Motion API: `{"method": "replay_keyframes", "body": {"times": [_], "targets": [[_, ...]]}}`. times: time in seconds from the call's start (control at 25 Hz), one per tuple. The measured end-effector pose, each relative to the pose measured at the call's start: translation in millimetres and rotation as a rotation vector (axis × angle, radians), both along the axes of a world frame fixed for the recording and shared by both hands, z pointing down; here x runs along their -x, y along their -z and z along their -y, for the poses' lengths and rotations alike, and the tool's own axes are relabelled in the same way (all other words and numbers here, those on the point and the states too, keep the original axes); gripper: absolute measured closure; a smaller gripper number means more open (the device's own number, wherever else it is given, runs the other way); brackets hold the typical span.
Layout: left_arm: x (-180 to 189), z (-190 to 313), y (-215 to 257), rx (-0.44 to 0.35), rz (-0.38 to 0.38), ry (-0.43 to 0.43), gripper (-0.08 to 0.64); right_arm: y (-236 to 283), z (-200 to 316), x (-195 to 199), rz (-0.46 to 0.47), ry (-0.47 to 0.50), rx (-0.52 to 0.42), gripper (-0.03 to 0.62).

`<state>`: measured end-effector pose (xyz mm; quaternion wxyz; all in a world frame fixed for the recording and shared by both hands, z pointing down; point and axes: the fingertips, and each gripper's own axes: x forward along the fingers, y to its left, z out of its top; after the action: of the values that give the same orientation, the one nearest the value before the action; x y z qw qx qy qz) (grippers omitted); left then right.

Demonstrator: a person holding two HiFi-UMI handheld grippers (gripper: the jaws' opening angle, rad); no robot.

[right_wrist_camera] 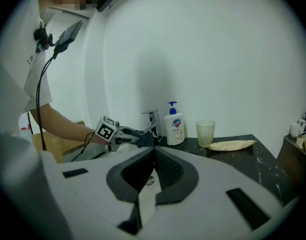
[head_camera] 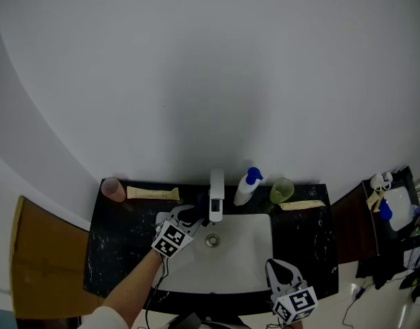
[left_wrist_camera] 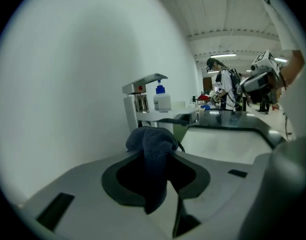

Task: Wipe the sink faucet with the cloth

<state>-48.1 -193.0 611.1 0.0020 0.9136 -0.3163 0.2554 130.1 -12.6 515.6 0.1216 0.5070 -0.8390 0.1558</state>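
Black counter [head_camera: 120,242] around white sink [head_camera: 254,252]. Upright faucet [left_wrist_camera: 134,113] straight ahead of left gripper [head_camera: 188,216], jaws clamped on dark cloth [left_wrist_camera: 153,144], just short of faucet. Right gripper [right_wrist_camera: 153,154] pressed together, empty, well back from faucet.

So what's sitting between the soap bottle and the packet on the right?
A green cup, shown in the right gripper view, between the soap bottle and the packet.

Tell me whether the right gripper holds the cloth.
No: the right gripper is closed on nothing, while the cloth is clamped in the left gripper.
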Motion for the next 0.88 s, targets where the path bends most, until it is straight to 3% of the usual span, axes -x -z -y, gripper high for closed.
{"method": "replay_keyframes", "body": {"times": [0.2, 0.44, 0.6, 0.72, 0.88], "targets": [[-28.9, 14.6, 13.0, -0.147, 0.072, -0.066, 0.443, -2.9, -4.7, -3.0, -0.011, -0.010, 0.010, 0.586], [-23.3, -40.1, 23.6, -0.292, 0.112, -0.078, 0.443, -5.9, -5.0, -5.6, -0.009, -0.014, 0.014, 0.586], [-19.7, -70.5, 11.4, -0.255, 0.095, -0.064, 0.443, -3.5, 0.4, -1.6, -0.010, -0.005, 0.003, 0.586], [-22.5, -47.0, -0.3, -0.196, 0.070, 0.006, 0.443, 0.8, 5.1, 4.7, -0.010, 0.010, -0.007, 0.586], [-36.5, -5.4, 6.0, -0.240, 0.082, 0.047, 0.443, -1.5, 6.3, 12.5, -0.002, 0.024, -0.008, 0.586]]}}
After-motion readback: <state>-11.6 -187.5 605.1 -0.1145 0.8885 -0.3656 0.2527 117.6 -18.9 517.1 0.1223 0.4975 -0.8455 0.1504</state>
